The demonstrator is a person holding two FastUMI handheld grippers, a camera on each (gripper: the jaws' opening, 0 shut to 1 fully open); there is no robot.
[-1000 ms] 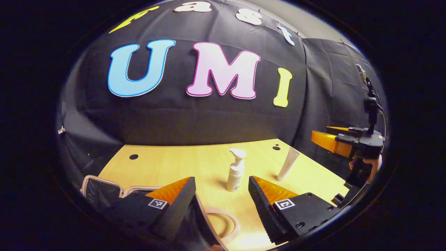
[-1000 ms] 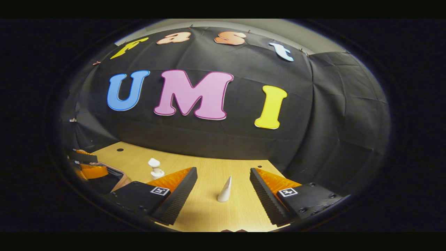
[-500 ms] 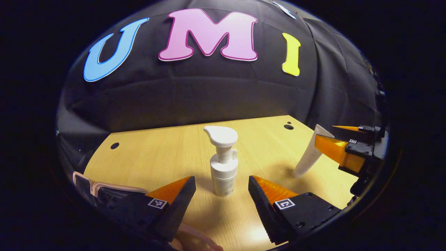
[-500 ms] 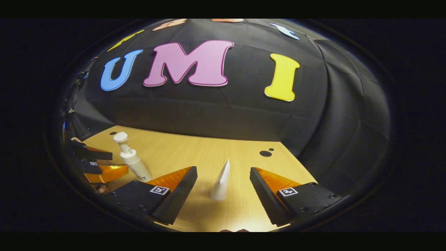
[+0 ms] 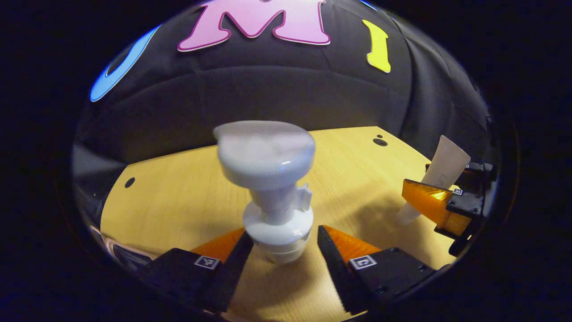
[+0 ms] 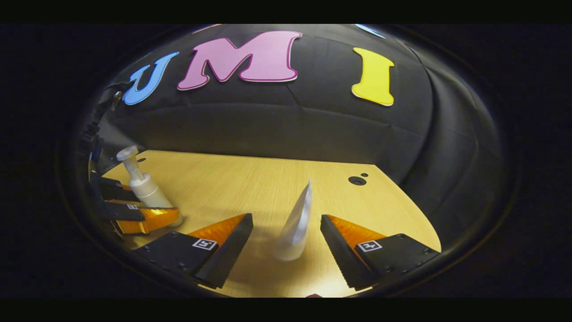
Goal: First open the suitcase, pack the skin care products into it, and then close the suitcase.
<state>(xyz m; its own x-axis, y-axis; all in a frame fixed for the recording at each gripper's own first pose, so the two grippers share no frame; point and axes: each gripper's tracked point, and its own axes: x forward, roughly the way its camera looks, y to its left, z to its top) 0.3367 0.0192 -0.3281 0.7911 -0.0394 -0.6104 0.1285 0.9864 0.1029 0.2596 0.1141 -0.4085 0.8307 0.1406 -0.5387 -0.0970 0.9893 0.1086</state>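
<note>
**Two claws, two products, both still standing on the table**

Left gripper view: my left claw is spread wide around the pump bottle, which stands upright on the table between the fingers. The left finger looks very near the bottle's shoulder, perhaps touching; the right finger stands clear of it, so nothing is clamped. I judge the bottle light, stiff plastic with a smooth, slippery skin. The broad pump head is the weak part: it may press down or swivel. I'd take hold low on the round body, under the collar, and squeeze gently so it doesn't pop out sideways. At the lower left edge a sliver of the suitcase shows, too little to read its state. Over to the right, my right claw stands at the tube.

Right gripper view: my right claw is also wide, with the tube upright on its cap between the fingers and touched by neither. The tube looks light and soft-walled, tapering to a flat crimp on top, so it should tip easily. I'd grip near the firmer cap end, across the flat faces, not the thin top. Far left, the bottle stands with my left claw about it.
</note>
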